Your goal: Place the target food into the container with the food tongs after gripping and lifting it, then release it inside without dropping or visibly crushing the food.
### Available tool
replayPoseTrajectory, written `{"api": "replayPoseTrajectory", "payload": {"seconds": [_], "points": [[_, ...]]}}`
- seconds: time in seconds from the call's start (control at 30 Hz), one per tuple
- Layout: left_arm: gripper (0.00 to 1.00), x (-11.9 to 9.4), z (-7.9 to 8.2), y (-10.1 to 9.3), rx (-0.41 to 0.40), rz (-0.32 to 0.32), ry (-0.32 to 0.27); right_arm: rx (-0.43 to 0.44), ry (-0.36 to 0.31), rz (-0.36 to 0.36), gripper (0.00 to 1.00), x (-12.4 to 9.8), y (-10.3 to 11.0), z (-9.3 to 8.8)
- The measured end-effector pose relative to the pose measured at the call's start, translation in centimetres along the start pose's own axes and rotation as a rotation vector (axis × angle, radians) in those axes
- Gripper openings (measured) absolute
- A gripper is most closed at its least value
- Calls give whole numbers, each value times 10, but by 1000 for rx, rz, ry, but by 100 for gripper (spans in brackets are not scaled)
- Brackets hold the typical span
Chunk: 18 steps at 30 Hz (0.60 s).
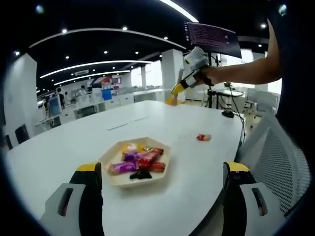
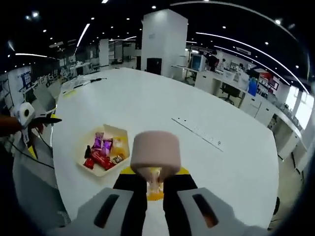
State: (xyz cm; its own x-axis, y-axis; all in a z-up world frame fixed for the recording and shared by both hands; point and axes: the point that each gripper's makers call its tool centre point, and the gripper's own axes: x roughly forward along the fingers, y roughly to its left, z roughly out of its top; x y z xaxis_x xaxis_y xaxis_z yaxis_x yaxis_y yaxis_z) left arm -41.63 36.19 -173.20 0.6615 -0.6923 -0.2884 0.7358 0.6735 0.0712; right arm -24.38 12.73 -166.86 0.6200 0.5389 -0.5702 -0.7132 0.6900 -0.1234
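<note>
A pale hexagonal tray [image 1: 106,158] sits on the white table [image 1: 69,142], holding several wrapped snacks [image 1: 140,160] in purple, red and yellow. A single red wrapped candy [image 1: 203,137] lies on the table to the right of the tray. My left gripper [image 1: 162,177] hovers in front of the tray, jaws wide open and empty. My right gripper [image 1: 178,88], held far across the table, is shut on yellow food tongs [image 1: 171,101]. In the right gripper view, my right gripper [image 2: 155,173] pinches the tongs [image 2: 155,193] below a pinkish cylinder [image 2: 156,152]. The tray [image 2: 118,130] lies ahead to the left, and the left gripper [image 2: 29,116] is at the far left.
A person's arm [image 1: 241,73] holds the right gripper. A mesh chair [image 1: 280,157] stands at the table's right edge. A monitor on a stand [image 1: 211,39] rises behind the table. Office desks and a white pillar [image 2: 165,42] fill the background. A thin strip [image 2: 197,132] lies on the table.
</note>
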Motion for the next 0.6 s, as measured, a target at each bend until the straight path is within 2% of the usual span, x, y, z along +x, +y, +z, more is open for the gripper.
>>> {"api": "replayPoseTrajectory", "payload": {"seconds": [0.13,0.37,0.6], "points": [[100,1,-2,-1,-1,-4,7,-13,-24,37,10,14,15,21],[100,2,-4,-1,20,-3,20,-59,-36,109,10,36,45,46],[100,0,-3,3,-34,7,16,-83,-55,157,11,56,71,65]]}}
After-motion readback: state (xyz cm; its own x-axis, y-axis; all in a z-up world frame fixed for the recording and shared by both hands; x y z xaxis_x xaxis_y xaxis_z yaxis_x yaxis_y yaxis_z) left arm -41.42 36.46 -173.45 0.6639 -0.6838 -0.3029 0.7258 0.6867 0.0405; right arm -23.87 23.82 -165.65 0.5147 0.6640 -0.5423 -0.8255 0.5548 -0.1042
